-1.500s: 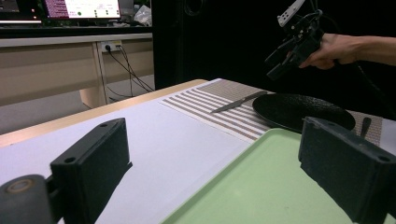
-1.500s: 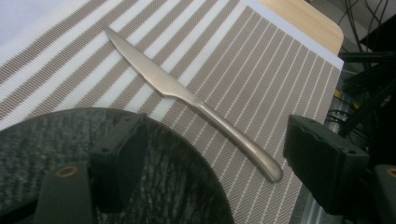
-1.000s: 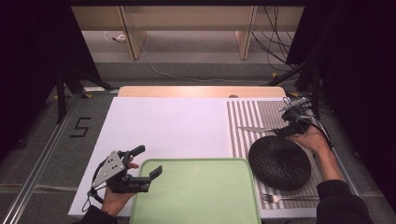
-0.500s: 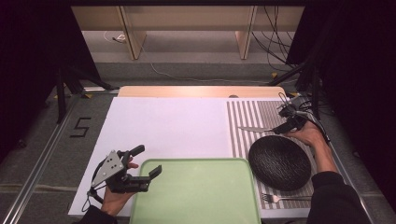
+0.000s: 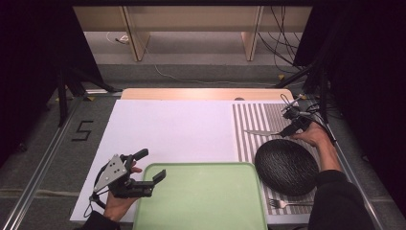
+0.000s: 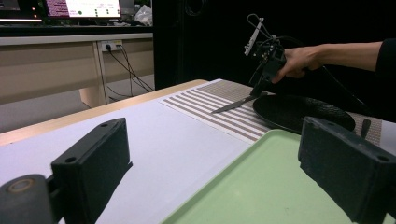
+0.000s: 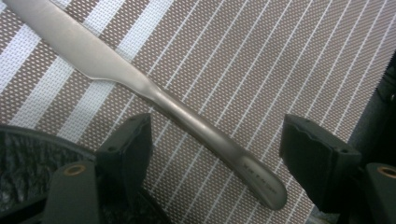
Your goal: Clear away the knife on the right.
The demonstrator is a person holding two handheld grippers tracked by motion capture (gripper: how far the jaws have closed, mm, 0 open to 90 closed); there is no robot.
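Silver knife (image 7: 140, 84) on brown-and-white striped placemat (image 5: 253, 120), black textured plate (image 5: 286, 166), pale green tray (image 5: 201, 201)

Lab recording bay, black curtains (image 5: 28, 72), loose cables (image 5: 282, 38), monitor (image 6: 91, 7) on workbench

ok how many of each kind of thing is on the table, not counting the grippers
knife: 1
fork: 1
plate: 1
tray: 1
striped mat: 1
total: 5
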